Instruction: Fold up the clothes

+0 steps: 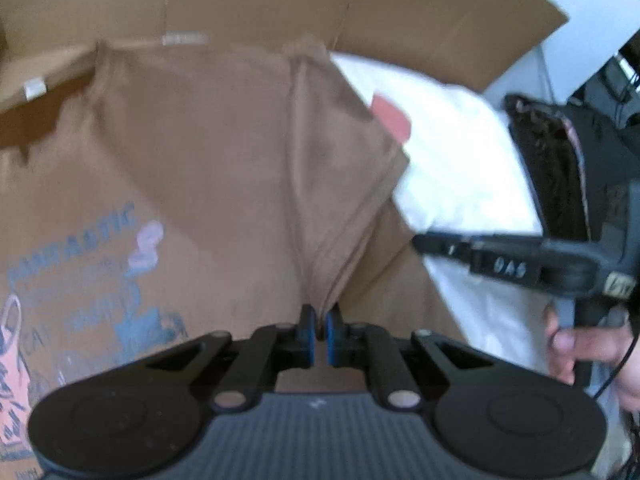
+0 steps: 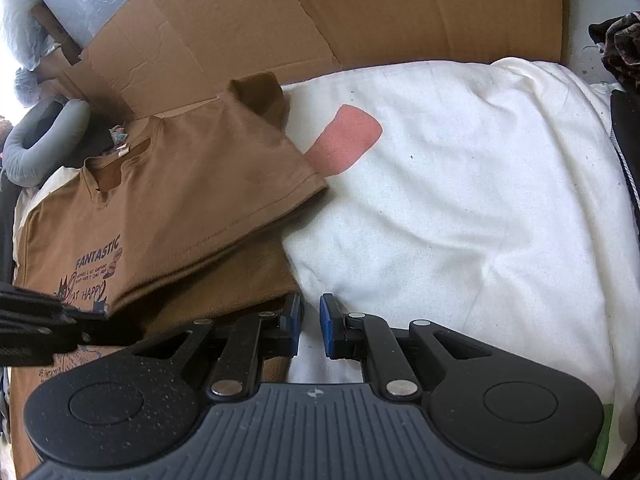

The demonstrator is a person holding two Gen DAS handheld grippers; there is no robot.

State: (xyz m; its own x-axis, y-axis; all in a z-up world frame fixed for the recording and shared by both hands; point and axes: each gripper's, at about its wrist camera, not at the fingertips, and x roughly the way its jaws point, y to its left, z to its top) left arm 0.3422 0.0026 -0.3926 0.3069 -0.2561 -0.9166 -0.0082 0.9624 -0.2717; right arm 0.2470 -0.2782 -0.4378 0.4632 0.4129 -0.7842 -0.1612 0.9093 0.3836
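A brown T-shirt (image 1: 208,152) with a blue "FANTASTIC" print lies spread out, partly folded over itself. My left gripper (image 1: 319,322) is shut on a pinched ridge of its fabric, which rises in creases from the blue pads. The right wrist view shows the same T-shirt (image 2: 168,200) on the left, with the left gripper (image 2: 100,326) reaching onto it. My right gripper (image 2: 310,322) sits at the shirt's right edge over the white cloth (image 2: 460,200). Its jaws stand a narrow gap apart and only white cloth shows between them. Seen from the left wrist, the right gripper (image 1: 424,245) points at that edge.
A flattened cardboard sheet (image 2: 320,12) stands behind the shirt. A pink patch (image 2: 348,140) marks the white cloth. A dark patterned garment (image 1: 552,168) lies far right, and a grey padded ring (image 2: 36,136) far left. A hand (image 1: 580,344) holds the right gripper's handle.
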